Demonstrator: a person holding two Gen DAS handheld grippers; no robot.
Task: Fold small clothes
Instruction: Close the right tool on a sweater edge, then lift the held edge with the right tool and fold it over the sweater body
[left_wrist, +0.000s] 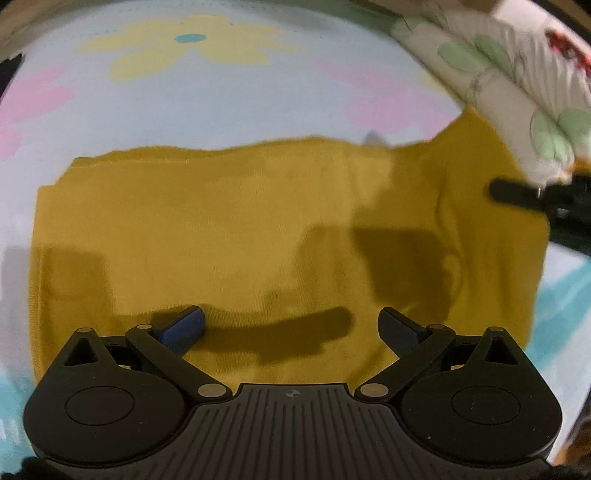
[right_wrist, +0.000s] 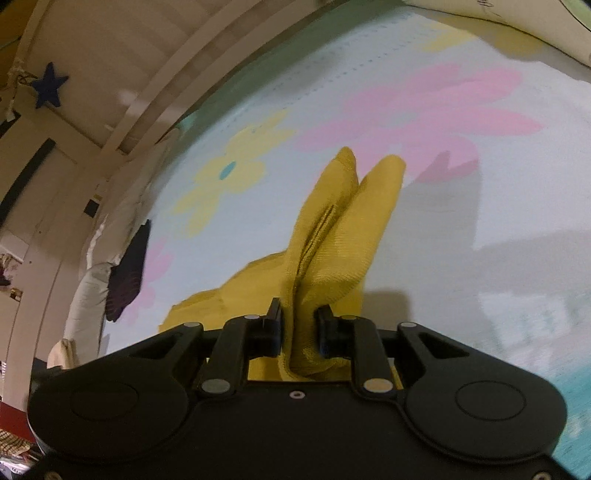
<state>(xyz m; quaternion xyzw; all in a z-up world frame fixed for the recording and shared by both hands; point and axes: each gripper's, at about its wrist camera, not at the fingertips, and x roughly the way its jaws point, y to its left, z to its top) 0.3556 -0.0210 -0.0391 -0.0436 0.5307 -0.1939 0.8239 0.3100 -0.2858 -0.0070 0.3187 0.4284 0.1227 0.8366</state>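
We are looking down at a mustard cloth (left_wrist: 236, 229) lying mostly flat on a flowered sheet (left_wrist: 229, 99). Our left gripper (left_wrist: 291, 326) is hovering over the cloth's near edge with its jaws spread wide, holding nothing. At the cloth's right edge, our right gripper (right_wrist: 298, 330) is pinching a bunched fold of the cloth, lifting it off the sheet.

bedsheet (left_wrist: 229, 96): pale, flower print | pillow (left_wrist: 517, 92): floral | star (right_wrist: 49, 85): blue
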